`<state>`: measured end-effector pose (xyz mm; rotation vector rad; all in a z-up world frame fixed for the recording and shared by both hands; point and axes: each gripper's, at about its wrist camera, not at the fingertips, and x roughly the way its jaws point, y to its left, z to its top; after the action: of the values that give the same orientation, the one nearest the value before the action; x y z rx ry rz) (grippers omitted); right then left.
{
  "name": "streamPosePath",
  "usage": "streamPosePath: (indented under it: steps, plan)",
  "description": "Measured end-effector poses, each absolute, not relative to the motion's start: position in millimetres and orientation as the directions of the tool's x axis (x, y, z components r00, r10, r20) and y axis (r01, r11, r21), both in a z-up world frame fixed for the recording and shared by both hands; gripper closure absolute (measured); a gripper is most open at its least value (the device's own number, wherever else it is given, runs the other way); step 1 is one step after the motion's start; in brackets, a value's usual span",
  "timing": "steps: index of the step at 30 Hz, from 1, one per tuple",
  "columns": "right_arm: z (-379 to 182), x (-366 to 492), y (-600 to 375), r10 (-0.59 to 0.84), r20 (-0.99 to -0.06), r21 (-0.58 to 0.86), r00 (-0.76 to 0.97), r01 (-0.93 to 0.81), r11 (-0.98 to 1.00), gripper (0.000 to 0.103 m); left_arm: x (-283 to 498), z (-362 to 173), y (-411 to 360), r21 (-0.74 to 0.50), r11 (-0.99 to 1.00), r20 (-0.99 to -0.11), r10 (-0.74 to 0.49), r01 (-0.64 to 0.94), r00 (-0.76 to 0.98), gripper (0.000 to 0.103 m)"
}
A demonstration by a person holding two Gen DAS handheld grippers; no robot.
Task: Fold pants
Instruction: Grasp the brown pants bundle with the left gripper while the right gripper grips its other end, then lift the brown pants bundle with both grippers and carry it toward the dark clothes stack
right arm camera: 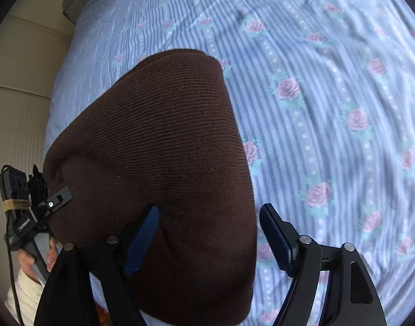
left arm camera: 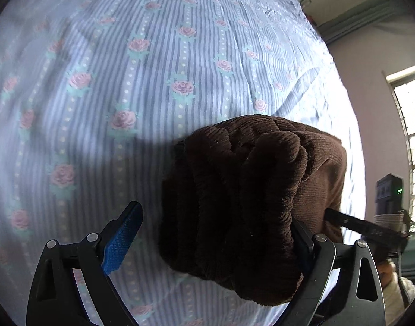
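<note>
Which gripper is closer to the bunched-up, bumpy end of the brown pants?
Left. The left hand-held gripper stands open around the bunched end of the pants; the right hand-held gripper straddles the smooth end's edge.

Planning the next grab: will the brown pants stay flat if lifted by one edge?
Probably not: the brown pants look soft and knitted, bunched in folds, so they'd likely droop. The ribbed texture probably grips the pads well.
</note>
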<state>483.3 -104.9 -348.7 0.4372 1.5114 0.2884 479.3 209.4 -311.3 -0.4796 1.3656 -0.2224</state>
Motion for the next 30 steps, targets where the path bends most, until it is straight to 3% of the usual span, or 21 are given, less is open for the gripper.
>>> streamPosePath:
  steps: [3,10,14,16,21,30]
  plan:
    - [-355,488,-96,0.468,-0.882,0.471,0.047,0.076,0.879,0.024,481,-321,211,-0.521,0.84,-0.848,-0.49,-0.148,0.204,0.015]
    - [-372,498,-82,0.506,-0.861,0.508,0.046,0.086,0.857,0.024,476,-328,222,-0.566,0.803,-0.821,-0.528,-0.188,0.216,0.019]
    - [-362,502,-81,0.527,-0.849,0.529,0.044,0.088,0.844,0.039,473,-312,221,-0.563,0.805,-0.821,-0.518,-0.189,0.239,0.043]
    - [-354,500,-79,0.535,-0.843,0.538,0.054,0.096,0.837,0.048,473,-307,220,-0.564,0.802,-0.82,-0.516,-0.196,0.248,0.047]
    - [-323,486,-73,0.53,-0.842,0.537,0.097,0.074,0.84,0.062,462,-296,224,-0.595,0.77,-0.798,-0.534,-0.23,0.278,0.053]
    - [-250,428,-77,0.512,-0.84,0.526,0.18,0.037,0.849,0.064,409,-241,216,-0.644,0.739,-0.752,-0.563,-0.2,0.341,0.055]
